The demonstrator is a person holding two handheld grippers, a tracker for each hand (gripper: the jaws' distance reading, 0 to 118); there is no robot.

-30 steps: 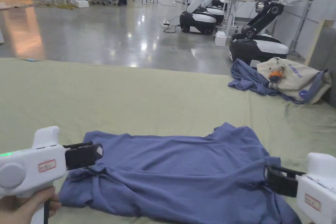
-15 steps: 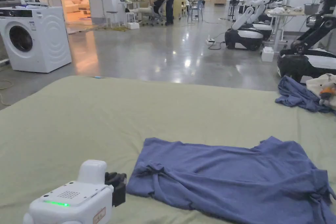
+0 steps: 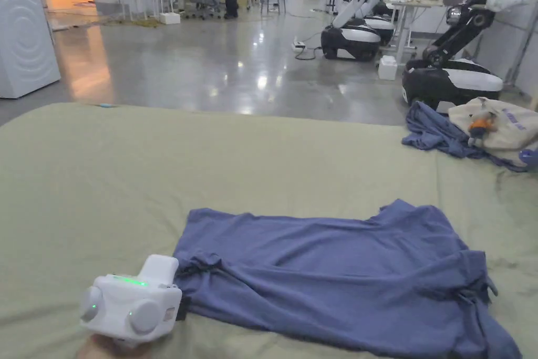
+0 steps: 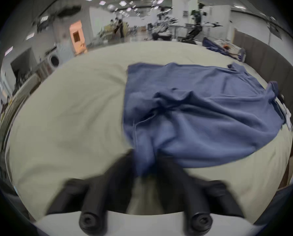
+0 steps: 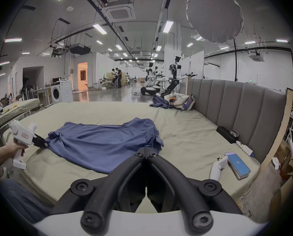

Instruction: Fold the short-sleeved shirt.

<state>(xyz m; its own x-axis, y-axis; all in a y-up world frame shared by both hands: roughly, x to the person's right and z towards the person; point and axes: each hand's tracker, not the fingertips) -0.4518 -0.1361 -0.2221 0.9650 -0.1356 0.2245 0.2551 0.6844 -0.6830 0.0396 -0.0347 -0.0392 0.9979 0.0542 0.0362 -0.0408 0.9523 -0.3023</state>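
Notes a change on the right side first: a second ago had the right gripper (image 5: pixel 146 148) at the shirt's (image 3: pixel 326 270) right end, whereas now finds it drawn back toward the near edge of the bed (image 3: pixel 157 165), holding nothing. Records its jaws as pressed together, with the tips just short of the bunched right sleeve (image 3: pixel 475 284) in the right gripper view; cannot tell from that angle whether they touch the cloth. Notes on the left that half a second ago had the left gripper (image 4: pixel 145 161) standing just clear of the shirt's left edge, and now places it against that edge. Reads the jaws there as pinching a gathered fold at the near left corner, since the left gripper view shows blue cloth running down between them, though blurred. Finds the shirt lying lengthwise left to right on the near middle of the bed, mostly flat, rumpled at both ends and creased along the near edge. Judges from this that the spreading is done on the right and the hold is one-sided — probably a tug to straighten the left end, or the start of a fold toward the right. Counts no fold as made yet. Flags the crumpled right sleeve as needing attention first.
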